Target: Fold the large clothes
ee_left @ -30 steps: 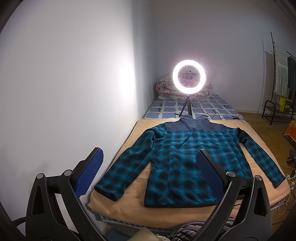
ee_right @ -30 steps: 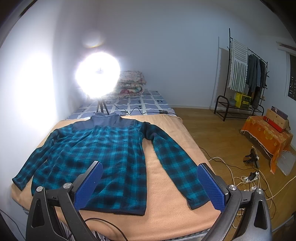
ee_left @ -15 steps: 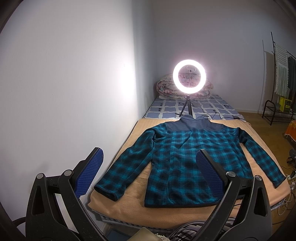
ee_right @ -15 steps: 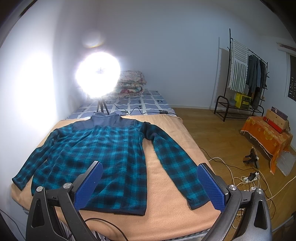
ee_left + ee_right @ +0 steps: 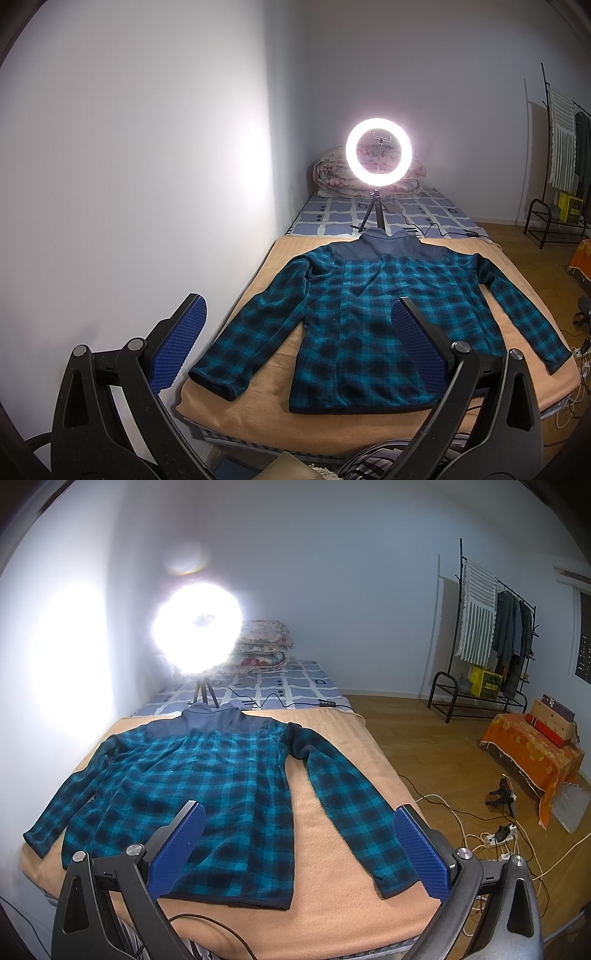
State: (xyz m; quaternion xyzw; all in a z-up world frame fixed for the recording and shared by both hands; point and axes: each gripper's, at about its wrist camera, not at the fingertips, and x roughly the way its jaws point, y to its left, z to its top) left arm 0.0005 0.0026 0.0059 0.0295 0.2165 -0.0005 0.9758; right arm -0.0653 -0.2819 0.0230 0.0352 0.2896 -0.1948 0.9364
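A teal and black plaid jacket (image 5: pixel 373 317) (image 5: pixel 207 782) with a dark blue yoke and collar lies flat on a tan blanket (image 5: pixel 266 410) (image 5: pixel 332 853), collar away from me, both sleeves spread outward. My left gripper (image 5: pixel 299 314) hovers open near the hem end of the bed, above the jacket's left sleeve and lower body, nothing between its blue pads. My right gripper (image 5: pixel 299 823) is open too, held above the lower right of the jacket and its right sleeve cuff (image 5: pixel 391 878).
A lit ring light (image 5: pixel 377 150) (image 5: pixel 197 627) on a small tripod stands just behind the collar, with cables and folded quilts (image 5: pixel 264 646) beyond it. A white wall runs along the bed's left side. Right of the bed: wooden floor, cords, a clothes rack (image 5: pixel 487 635), an orange-covered box (image 5: pixel 532 749).
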